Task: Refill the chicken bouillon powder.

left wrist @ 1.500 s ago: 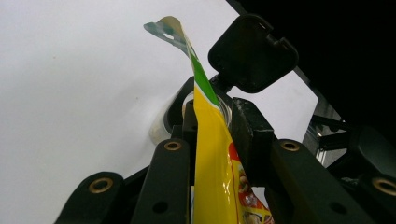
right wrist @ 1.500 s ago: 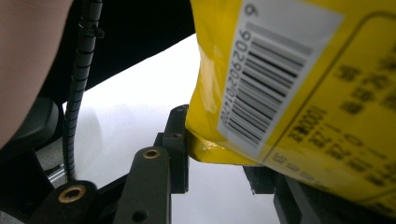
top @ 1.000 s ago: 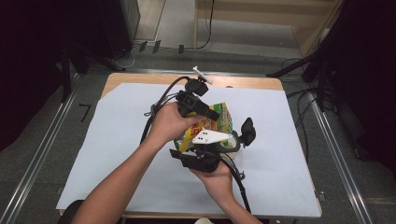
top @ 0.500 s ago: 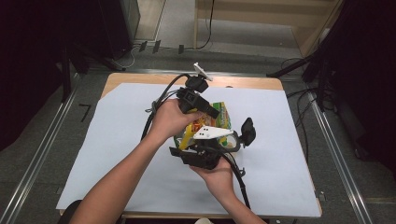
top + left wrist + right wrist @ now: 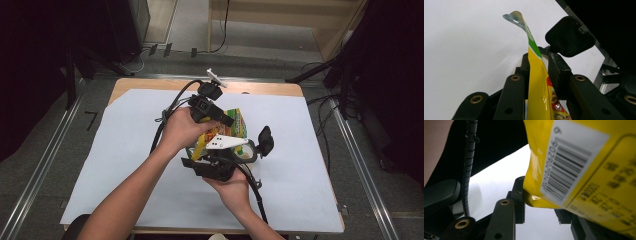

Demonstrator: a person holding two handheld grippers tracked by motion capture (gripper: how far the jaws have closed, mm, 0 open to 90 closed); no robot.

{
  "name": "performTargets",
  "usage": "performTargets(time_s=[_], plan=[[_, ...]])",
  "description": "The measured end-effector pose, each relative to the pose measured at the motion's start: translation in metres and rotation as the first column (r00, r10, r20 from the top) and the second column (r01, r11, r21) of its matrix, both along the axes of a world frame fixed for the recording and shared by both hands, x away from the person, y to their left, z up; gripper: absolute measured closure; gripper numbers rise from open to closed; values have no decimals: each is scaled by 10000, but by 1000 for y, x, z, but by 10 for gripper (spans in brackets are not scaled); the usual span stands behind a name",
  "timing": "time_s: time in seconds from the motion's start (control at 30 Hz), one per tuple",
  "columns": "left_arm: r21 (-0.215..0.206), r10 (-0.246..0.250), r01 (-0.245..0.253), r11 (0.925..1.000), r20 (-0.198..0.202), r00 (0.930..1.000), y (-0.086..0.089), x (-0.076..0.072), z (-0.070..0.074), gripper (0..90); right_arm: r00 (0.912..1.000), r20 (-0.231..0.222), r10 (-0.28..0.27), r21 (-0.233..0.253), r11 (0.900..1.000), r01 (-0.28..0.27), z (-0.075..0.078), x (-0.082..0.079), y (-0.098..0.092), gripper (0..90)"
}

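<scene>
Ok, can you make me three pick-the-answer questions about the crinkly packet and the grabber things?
1. Where is the packet?
A. flat on the floor
B. held up over the white sheet
C. on a shelf

2. What colour is most of the packet?
A. yellow
B. blue
C. pink

3. What is the left gripper doing?
A. hanging open
B. lying on the table
C. pinching the packet

Answers: 1 B, the high view shows it raised between both hands above the sheet. 2 A, both gripper views show yellow wrapping. 3 C, the left gripper view shows its fingers closed on the packet's edge.
</scene>
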State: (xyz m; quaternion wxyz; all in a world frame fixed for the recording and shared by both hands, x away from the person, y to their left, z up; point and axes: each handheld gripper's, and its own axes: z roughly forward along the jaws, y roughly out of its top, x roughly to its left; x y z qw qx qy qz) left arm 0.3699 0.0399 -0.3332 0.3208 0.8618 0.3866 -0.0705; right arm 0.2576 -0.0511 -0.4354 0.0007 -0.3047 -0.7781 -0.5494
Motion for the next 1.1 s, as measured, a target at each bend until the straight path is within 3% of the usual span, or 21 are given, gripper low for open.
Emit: performTargets(time_s=[0.77,1.1], plan=[[-197,268,-268,9994,-10,9996,5,2,4,752,9998,186,116,-66,9999,-115,3,3,3,669],[6,192,-192,9998,117,9997,1,0,6,750,9996,223,168,-4,9999,-168,5,4,1,670]])
